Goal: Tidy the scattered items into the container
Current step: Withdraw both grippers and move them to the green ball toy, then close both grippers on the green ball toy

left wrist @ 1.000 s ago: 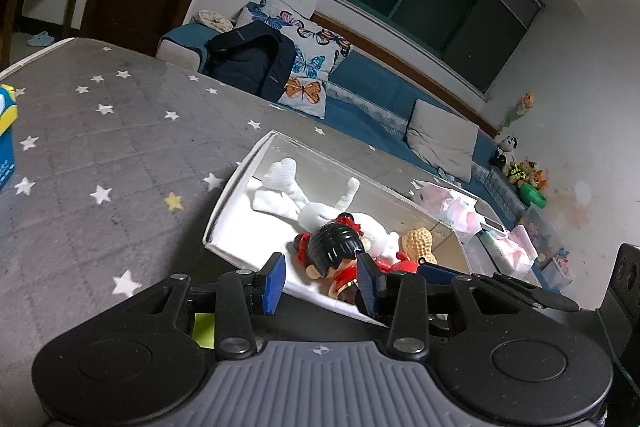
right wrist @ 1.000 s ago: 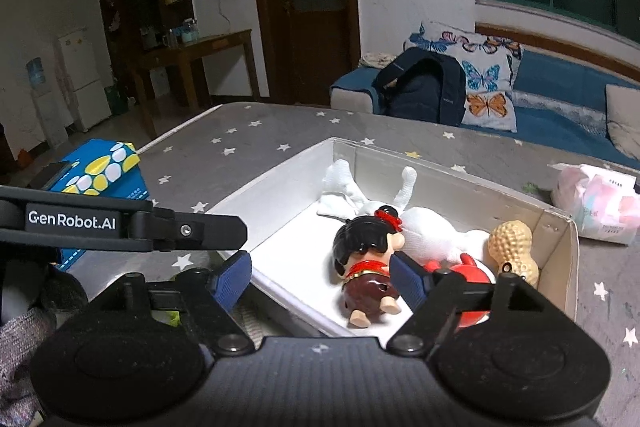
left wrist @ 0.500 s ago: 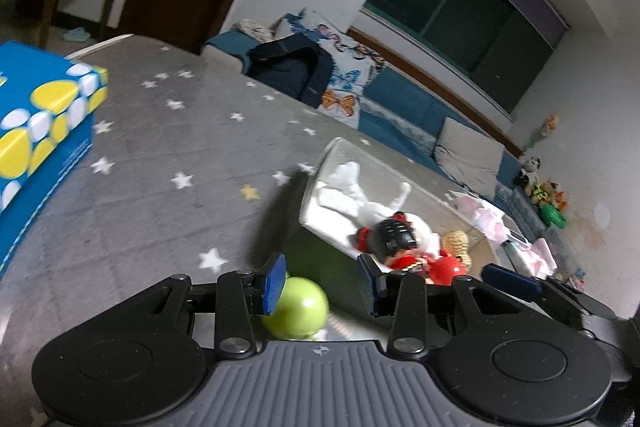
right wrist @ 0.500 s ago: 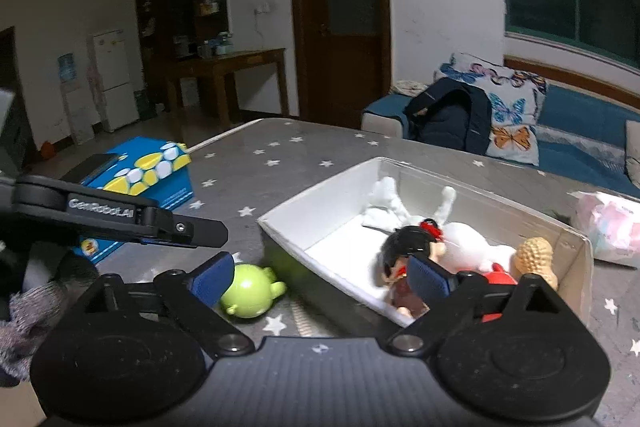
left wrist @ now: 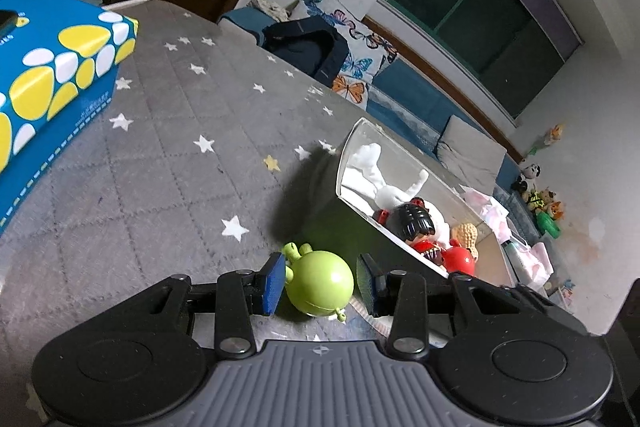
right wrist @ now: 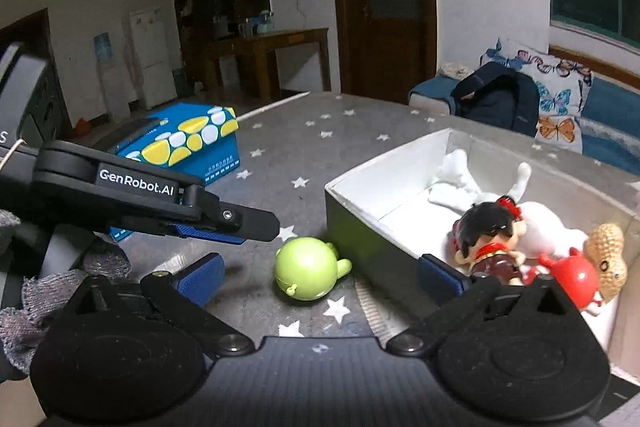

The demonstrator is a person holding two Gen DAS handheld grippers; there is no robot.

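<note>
Green toy (left wrist: 320,282) between left hand-held gripper (left wrist: 322,285) pads | jaws apart, ungripped

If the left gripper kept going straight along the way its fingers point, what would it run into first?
The green toy. It lies on the table between the open fingers of the left gripper, directly ahead. Beyond it stands the near wall of the white box, though depth is hard to judge through the fisheye.
</note>
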